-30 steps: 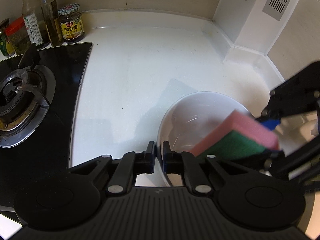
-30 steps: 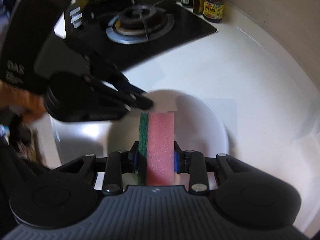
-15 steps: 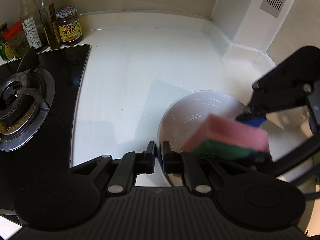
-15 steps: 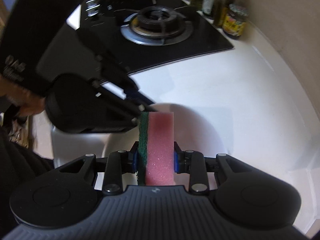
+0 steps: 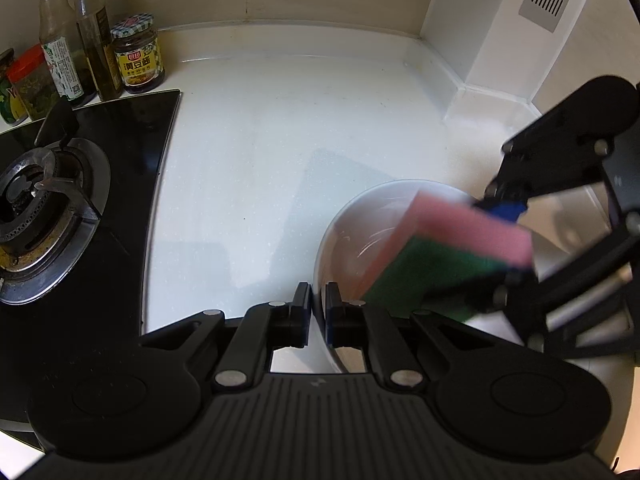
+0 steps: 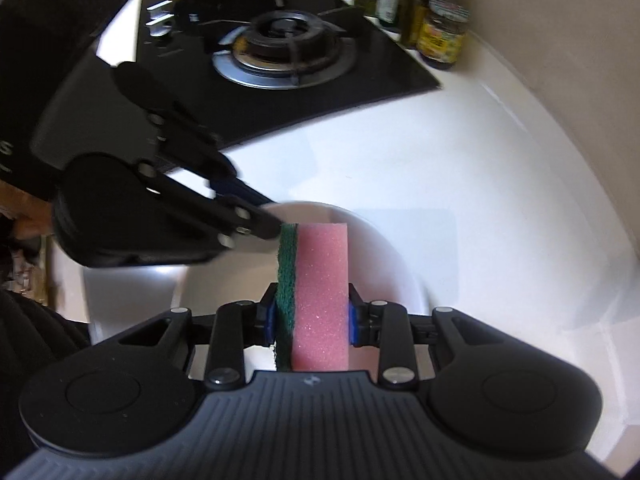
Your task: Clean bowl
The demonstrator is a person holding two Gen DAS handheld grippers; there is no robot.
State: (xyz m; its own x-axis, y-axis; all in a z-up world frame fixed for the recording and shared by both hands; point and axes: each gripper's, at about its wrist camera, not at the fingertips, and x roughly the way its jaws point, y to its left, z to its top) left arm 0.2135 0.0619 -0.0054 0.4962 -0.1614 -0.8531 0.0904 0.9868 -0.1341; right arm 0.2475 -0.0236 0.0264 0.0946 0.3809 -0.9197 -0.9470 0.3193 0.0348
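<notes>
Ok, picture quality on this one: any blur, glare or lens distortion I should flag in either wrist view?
Left wrist view: sponge and right gripper are motion-smeared, while the jar label stays sharp; the counter edges bow from the fisheye. Right wrist view: sponge crisp; left gripper, gas burner and jar soft; the bowl rim washes into the bright counter.

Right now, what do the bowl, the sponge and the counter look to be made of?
Bowl: glazed white ceramic by its look; glossy highlights streak the inner wall, though hard plastic is possible.
Sponge: soft pink foam with visible pores, backed by a green fibrous scouring layer.
Counter: smooth white stone or composite, faintly speckled, with a soft sheen.
</notes>
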